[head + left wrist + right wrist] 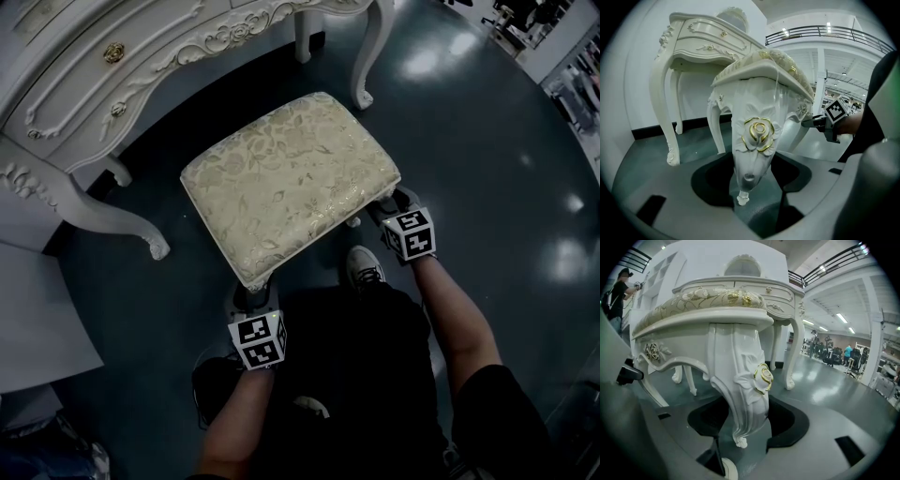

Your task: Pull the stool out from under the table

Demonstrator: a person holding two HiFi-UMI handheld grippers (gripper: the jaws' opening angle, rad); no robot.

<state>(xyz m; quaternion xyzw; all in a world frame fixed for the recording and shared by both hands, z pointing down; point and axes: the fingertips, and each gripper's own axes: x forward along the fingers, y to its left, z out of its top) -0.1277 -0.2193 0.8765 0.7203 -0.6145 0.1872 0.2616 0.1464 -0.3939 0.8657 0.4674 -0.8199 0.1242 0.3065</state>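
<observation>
Looking down from the head view: stool (291, 183) sits mid-frame on the dark glossy floor (487, 159), cream floral cushion up, rotated so one corner points at 6 o'clock. White carved table (141, 66) is at 11 o'clock from the stool. The cushion shows whole, clear of the tabletop edge. One curved table leg (127, 225) stands at 9 o'clock of the stool, another (370, 47) at 1 o'clock, both apart from it.

Left gripper (251, 300) is at the stool's 7 o'clock corner, fingertips tucked under the cushion edge. Left gripper view: near-left leg (752, 140), with a gold rose carving, stands between the jaws and they are clamped on it. Foot tip is visible low in the gap.

Right gripper (392, 208) is at the stool's 4 o'clock corner. Right gripper view: near-right leg (745, 390) sits between the jaws and they are closed on it.

A grey shoe (364, 267) is at 5 o'clock of the stool, between the two grippers.
</observation>
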